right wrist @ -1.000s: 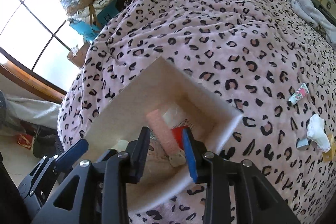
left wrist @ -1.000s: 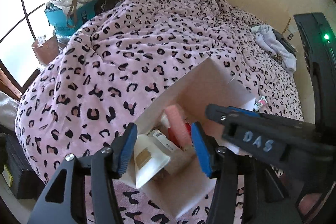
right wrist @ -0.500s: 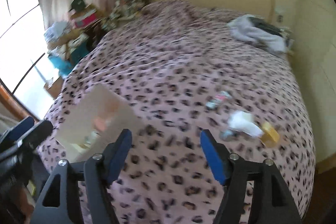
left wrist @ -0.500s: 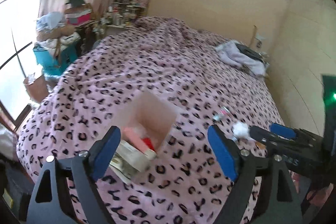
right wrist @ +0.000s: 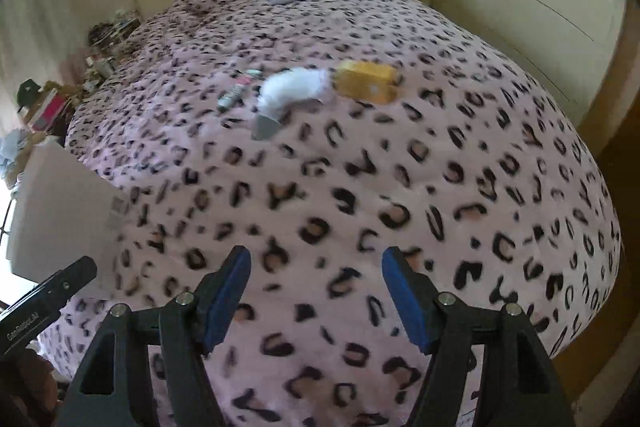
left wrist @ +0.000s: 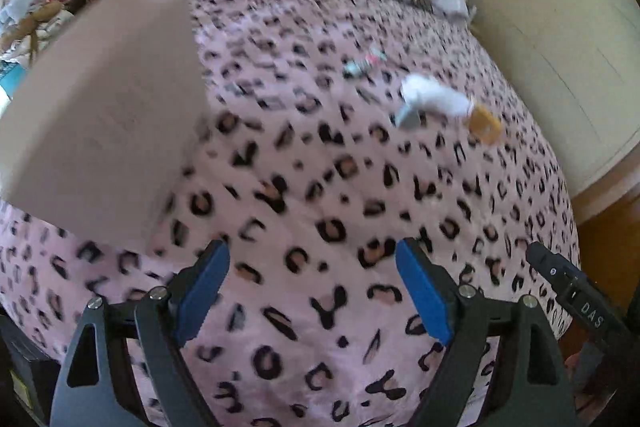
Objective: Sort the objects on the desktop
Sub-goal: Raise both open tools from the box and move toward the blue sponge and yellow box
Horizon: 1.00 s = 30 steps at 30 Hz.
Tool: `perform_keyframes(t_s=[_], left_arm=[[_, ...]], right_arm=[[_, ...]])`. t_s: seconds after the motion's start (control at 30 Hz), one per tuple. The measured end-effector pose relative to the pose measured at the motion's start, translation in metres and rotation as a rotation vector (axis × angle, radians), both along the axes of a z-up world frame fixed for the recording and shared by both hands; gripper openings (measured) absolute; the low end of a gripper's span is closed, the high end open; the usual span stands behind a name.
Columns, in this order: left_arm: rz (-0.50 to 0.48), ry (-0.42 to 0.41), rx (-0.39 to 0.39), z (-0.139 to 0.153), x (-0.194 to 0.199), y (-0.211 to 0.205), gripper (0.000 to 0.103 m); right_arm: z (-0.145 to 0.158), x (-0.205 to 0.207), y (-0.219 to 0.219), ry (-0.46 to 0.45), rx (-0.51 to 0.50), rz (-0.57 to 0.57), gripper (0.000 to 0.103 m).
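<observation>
right wrist view: right tool [right wrist: 316, 291] wide and empty, white sock [right wrist: 294, 89] and yellow packet [right wrist: 366, 81] well ahead

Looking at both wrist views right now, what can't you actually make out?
- Box contents: left wrist view shows only its outer wall.
- Small tube: label lost to motion blur.
- Grey item: partly under the white cloth, unidentifiable.
- Yellow box: print unreadable.

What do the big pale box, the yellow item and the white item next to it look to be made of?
Big pale box: probably matte cardboard, with flat plain walls and sharp corners. Yellow item: looks like a small printed carton, boxy with flat faces, though blurred. White item: seemingly soft fabric or fluffy material, limp and bent; blur leaves it open.
</observation>
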<state>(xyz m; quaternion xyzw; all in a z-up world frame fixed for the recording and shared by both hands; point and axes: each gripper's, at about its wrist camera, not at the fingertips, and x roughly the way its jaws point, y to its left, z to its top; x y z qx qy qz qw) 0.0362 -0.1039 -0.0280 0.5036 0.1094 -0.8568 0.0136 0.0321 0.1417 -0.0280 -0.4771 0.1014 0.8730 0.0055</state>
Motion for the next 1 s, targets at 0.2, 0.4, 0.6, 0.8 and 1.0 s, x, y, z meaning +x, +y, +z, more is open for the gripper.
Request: perform_keyframes(t_s=[0.2,0.4,0.6,0.8,1.0], left_arm=[[-0.041,-0.011,-0.033,-0.013,-0.009,0.033,0.086],[-0.081,0.011,-0.063,-0.004,-0.02,0.06,0.086],[-0.104,0.003,-0.094,-0.005,-0.028,0.08,0.086],[-0.102,-0.018,-0.115,-0.014,-0.038,0.092,0.086],[-0.119,-0.023,-0.101,-0.015,-0.055,0.105,0.086]], right_arm=[[-0.024,0.007,0.012,-0.013,-0.028,-0.013,0.07],[-0.017,0.004,0.022,0.036,-0.002,-0.038,0.07],[-0.018,-0.001,0.026,0.019,0.061,-0.043,0.07],[-0.017,-0.006,0.03,-0.002,0.154,-0.058,0.07],[-0.014,-0.022,0.036,0.005,0.154,-0.052,0.07]])
